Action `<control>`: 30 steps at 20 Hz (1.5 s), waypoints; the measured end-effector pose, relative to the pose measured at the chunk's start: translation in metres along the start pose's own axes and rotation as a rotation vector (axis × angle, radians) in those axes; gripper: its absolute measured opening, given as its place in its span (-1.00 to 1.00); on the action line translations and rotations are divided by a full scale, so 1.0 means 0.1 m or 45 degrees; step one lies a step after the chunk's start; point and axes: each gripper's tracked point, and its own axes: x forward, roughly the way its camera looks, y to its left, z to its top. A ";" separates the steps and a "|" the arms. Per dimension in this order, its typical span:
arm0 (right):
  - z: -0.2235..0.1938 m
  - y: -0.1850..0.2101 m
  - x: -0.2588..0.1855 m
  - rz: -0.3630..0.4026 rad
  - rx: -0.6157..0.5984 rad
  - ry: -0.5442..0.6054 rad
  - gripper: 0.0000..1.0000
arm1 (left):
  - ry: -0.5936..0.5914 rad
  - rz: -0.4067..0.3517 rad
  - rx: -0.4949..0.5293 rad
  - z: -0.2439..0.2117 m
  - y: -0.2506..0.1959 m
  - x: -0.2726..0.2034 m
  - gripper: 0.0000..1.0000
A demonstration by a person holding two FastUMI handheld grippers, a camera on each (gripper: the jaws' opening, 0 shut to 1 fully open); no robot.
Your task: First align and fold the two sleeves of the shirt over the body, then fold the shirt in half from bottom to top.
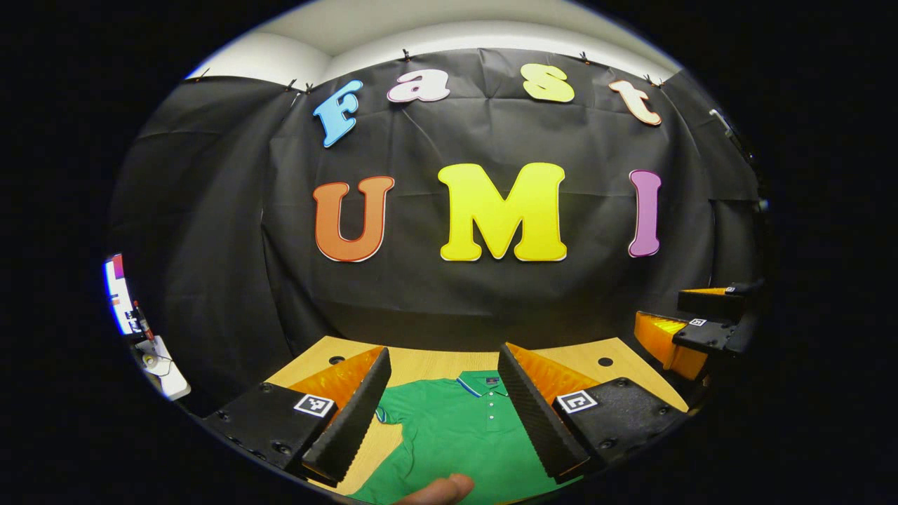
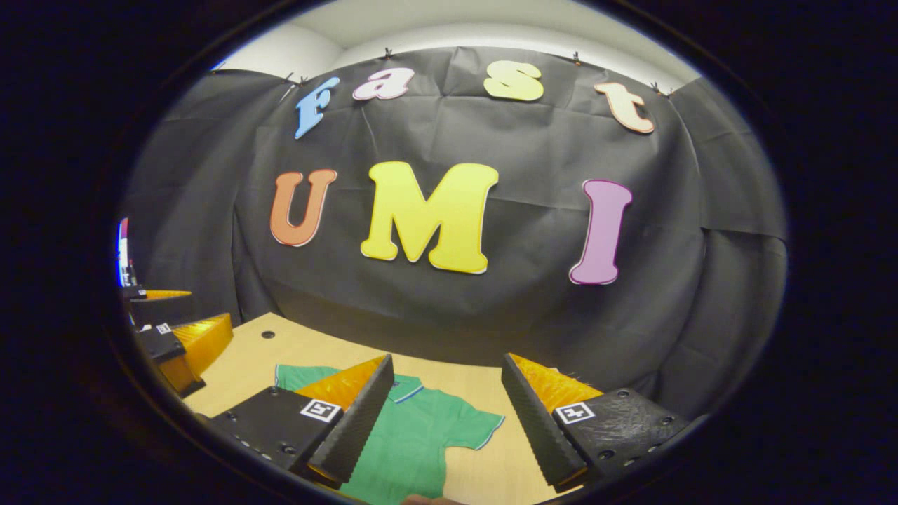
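Note:
A green polo shirt (image 1: 456,435) lies flat on the wooden table (image 1: 428,365), collar and button placket toward the far wall. My left gripper (image 1: 443,358) hovers above the shirt's chest, open, with nothing between its fingers. In the right gripper view the shirt (image 2: 414,442) shows its short sleeve (image 2: 477,426) spread out to the right. My right gripper (image 2: 447,365) is open above that side of the shirt, holding nothing. Each gripper appears at the edge of the other's view: the right gripper (image 1: 691,315) and the left gripper (image 2: 184,315), both with their jaws apart.
The black cloth wall closes off the table's far edge. Two small round holes (image 1: 605,362) (image 1: 337,360) sit near the table's back corners. A lit screen (image 1: 118,291) and a white device (image 1: 165,368) stand off the table to the left. A fingertip (image 1: 442,489) shows at the bottom.

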 end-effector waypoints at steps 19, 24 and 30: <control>-2.48 -1.14 1.64 -0.207 0.131 0.677 0.88 | 0.145 0.135 0.118 -0.18 -0.13 -0.26 0.99; -3.08 -1.03 1.88 -0.175 0.221 0.879 0.82 | 0.218 0.183 0.097 -0.30 -0.13 -0.46 0.99; -3.25 -0.78 2.12 -0.168 0.517 0.992 0.14 | 0.262 0.236 0.090 -0.38 -0.03 -0.62 0.99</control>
